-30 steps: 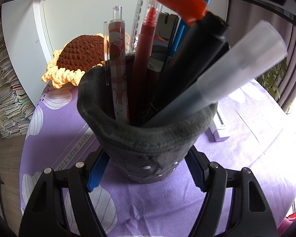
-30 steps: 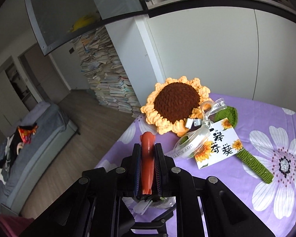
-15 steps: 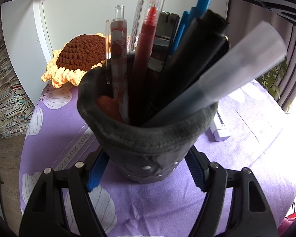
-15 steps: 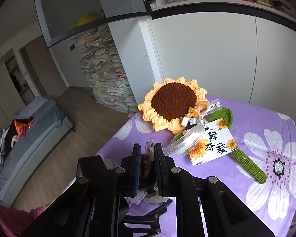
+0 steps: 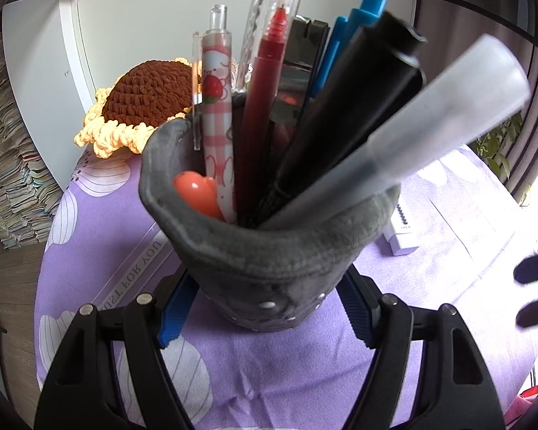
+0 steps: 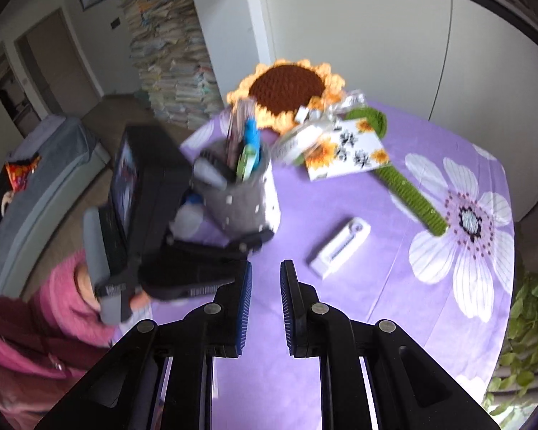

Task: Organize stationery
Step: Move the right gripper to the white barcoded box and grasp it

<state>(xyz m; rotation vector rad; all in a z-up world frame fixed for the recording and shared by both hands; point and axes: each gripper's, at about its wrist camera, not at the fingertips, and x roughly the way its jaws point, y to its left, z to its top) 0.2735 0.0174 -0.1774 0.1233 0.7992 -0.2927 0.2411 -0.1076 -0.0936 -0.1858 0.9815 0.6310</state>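
A grey felt pen holder point(image 5: 269, 251) stands on the purple flowered tablecloth point(image 5: 305, 376), and my left gripper point(image 5: 265, 301) is shut on its base, blue pads against both sides. Inside it are several pens and markers, among them an orange pen point(image 5: 197, 193) low at the left rim. The right wrist view is blurred and shows the same holder point(image 6: 244, 208) to the left. There my right gripper point(image 6: 265, 286) hovers over bare cloth with its jaws nearly together and nothing between them. A white correction-tape case point(image 6: 340, 247) lies just ahead of it, to the right.
A crochet sunflower point(image 6: 287, 86) with a green stem, ribbon and card lies at the table's far side. A person's pink sleeve point(image 6: 64, 308) holds the left tool. Stacked books, cabinets and a sofa stand beyond the table edge; a plant point(image 6: 531, 322) is at the right.
The orange pen left my right gripper and now sits inside the holder. The right gripper has drawn back to the right and lower, away from the holder. The left gripper has stayed put.
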